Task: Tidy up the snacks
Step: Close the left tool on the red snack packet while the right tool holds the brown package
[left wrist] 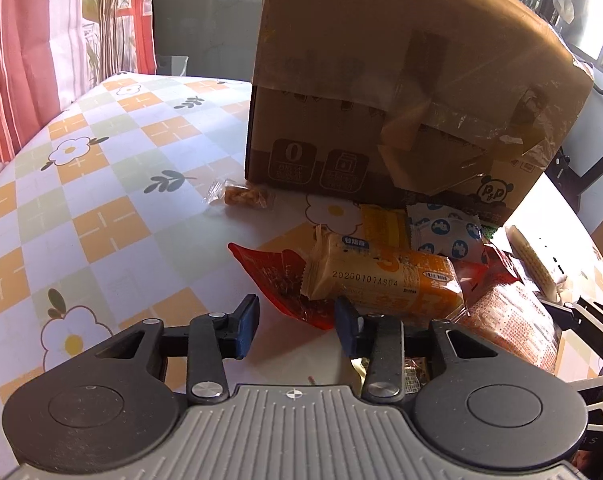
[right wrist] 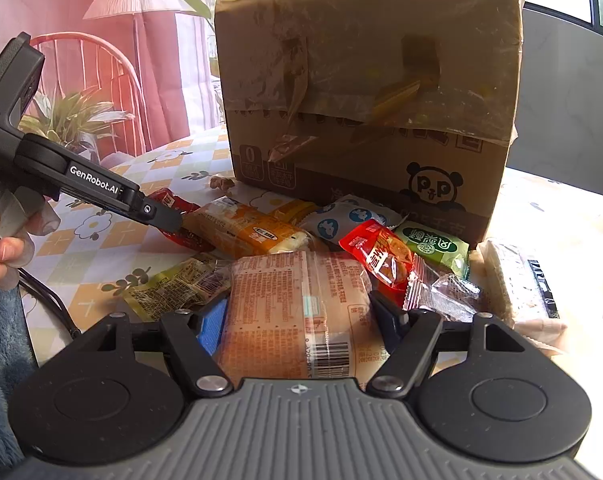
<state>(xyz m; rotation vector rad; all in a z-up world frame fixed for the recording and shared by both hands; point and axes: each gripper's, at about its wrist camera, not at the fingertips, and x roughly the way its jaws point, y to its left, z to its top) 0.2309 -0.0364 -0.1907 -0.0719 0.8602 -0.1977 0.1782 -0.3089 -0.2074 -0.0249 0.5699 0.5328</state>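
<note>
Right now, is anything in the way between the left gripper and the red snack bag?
Nothing visible. The red snack bag lies at the left gripper's fingertips, one corner between them. The orange bar rests on the bag's far end, not in front.

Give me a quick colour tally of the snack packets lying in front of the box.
Red packets: 2
Orange packets: 2
Yellow packets: 2
White-and-blue packet: 1
Green packet: 1
Clear-wrapped snacks: 2
Total: 10
</note>
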